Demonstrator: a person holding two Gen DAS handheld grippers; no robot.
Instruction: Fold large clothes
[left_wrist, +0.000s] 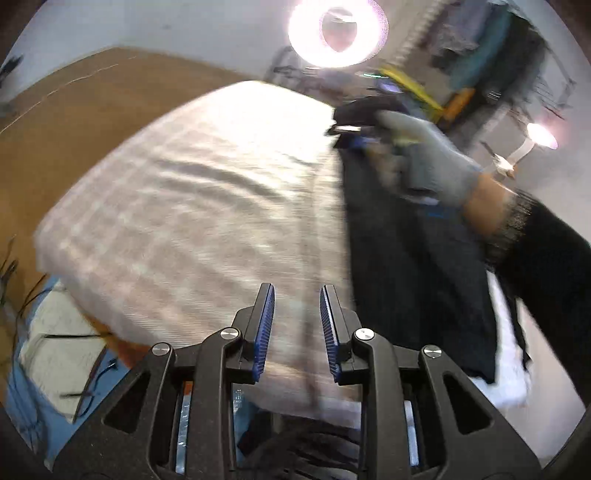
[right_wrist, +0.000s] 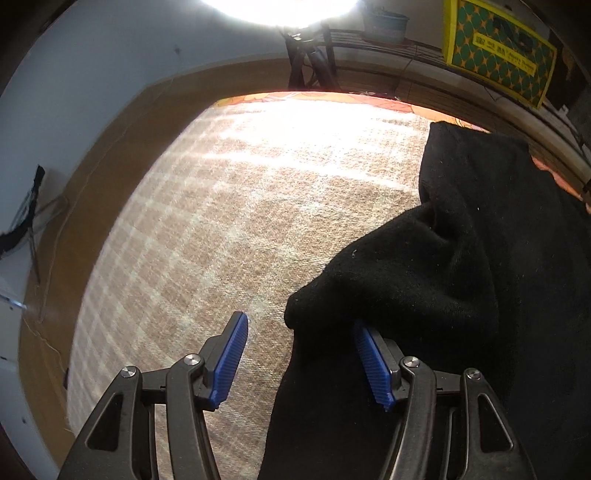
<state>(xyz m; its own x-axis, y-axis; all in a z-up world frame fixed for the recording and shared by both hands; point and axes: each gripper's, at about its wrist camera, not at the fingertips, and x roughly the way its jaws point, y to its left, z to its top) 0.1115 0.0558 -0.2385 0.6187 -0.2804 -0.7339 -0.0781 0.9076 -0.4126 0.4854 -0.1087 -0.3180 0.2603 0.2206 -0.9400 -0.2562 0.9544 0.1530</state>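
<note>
Left gripper (left_wrist: 297, 291): blue pads (left_wrist: 266, 325) a narrow way apart, nothing between them, hanging clear above the checked cover (left_wrist: 192, 206). Right gripper (right_wrist: 299, 325): jaws set wide, pads not pressing on anything; a bunched fold of the black garment (right_wrist: 443, 266) lies between them, hard against the right pad (right_wrist: 371, 360) and clear of the left pad. In the right wrist view the garment lies on the right side of the cover, running from the near edge to the far right, with a raised hump just beyond the fingertips. In the left wrist view, which is blurred, the same dark cloth runs down the right side, and a gloved hand (left_wrist: 424, 155) with a dark sleeve (left_wrist: 546, 251) holds the other tool over its far end. Brown floor (left_wrist: 74, 129) lies left of the bed; a ring lamp (left_wrist: 336, 33) glares at the far side
</note>
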